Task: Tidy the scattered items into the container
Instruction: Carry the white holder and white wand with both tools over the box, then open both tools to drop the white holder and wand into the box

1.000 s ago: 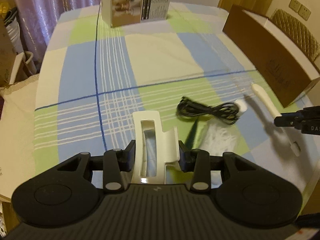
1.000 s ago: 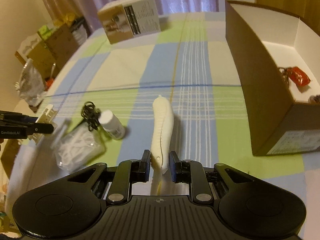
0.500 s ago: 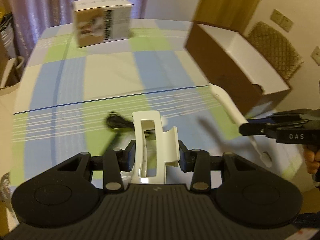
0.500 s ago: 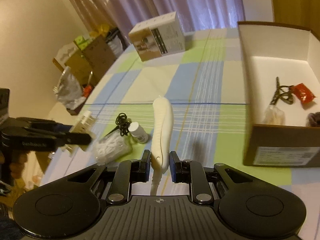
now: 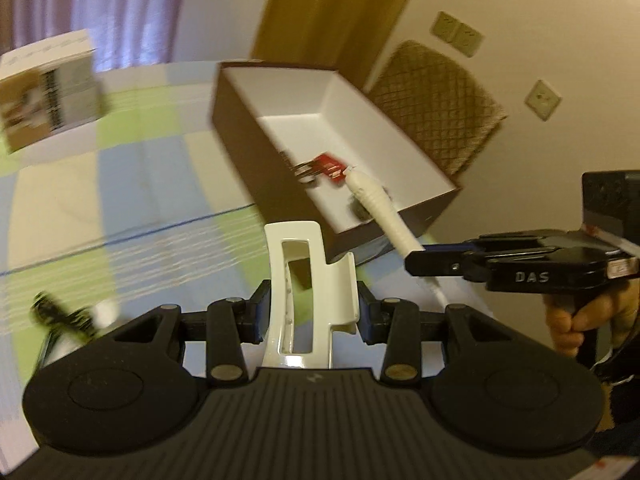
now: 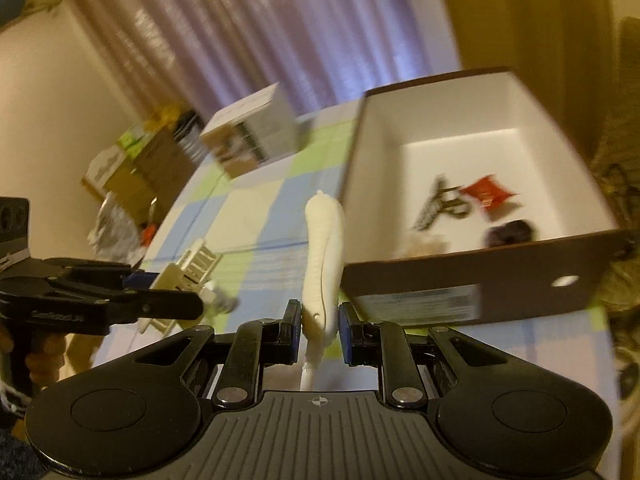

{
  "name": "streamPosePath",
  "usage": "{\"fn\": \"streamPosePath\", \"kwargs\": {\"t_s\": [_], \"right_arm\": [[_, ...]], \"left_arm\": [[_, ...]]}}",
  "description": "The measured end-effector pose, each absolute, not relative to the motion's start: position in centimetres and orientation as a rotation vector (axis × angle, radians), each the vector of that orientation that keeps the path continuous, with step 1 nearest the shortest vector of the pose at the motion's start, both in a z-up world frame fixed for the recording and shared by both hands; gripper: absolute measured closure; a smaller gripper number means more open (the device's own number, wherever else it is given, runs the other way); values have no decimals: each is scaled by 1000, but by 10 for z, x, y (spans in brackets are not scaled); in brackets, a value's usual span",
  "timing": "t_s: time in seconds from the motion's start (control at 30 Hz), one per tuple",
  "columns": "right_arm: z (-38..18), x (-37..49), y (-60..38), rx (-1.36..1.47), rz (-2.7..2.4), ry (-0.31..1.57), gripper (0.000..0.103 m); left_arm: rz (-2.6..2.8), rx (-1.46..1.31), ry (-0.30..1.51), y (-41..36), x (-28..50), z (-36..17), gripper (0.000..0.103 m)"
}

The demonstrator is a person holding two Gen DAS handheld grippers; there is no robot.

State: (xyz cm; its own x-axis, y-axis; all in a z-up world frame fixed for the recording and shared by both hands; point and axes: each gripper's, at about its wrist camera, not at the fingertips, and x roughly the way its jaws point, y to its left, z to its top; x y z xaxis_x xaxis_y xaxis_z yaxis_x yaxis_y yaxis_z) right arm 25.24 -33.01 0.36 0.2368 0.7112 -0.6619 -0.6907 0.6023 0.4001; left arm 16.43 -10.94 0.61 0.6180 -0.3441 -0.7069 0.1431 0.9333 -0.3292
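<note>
Both your grippers are loaded: left gripper clamps the white clip, right gripper pinches the ribbed handle (tip beside the box).

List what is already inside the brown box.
Inside the brown box, on its white floor: a red packet, a dark metal clip, a dark round lump and something pale by the near wall. That wall hides the nearest strip of floor.
</note>
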Motion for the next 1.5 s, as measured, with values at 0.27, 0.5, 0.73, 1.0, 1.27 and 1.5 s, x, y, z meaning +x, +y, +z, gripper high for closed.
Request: {"fn": "streamPosePath", "kwargs": {"t_s": [0.27, 0.5, 0.73, 1.0, 1.27, 1.5], "right_arm": [[19, 297, -368, 83, 886, 875, 86], [27, 349, -371, 79, 895, 833, 86], [18, 401, -349, 17, 916, 827, 86], [3, 449, -315, -135, 962, 839, 86], [-24, 487, -283, -274, 970, 872, 86], [-40, 514, -262, -369, 987, 886, 86]], "left_arm": [[-369, -210, 812, -160, 215, 17, 67], [-342, -175, 777, -185, 259, 21, 67], [-270, -155, 791, -185, 311, 14, 67], [-221, -139, 837, -176, 376, -3, 67], [-188, -97, 894, -175, 428, -26, 67], [-163, -78, 944, -171, 464, -45, 67]]}}
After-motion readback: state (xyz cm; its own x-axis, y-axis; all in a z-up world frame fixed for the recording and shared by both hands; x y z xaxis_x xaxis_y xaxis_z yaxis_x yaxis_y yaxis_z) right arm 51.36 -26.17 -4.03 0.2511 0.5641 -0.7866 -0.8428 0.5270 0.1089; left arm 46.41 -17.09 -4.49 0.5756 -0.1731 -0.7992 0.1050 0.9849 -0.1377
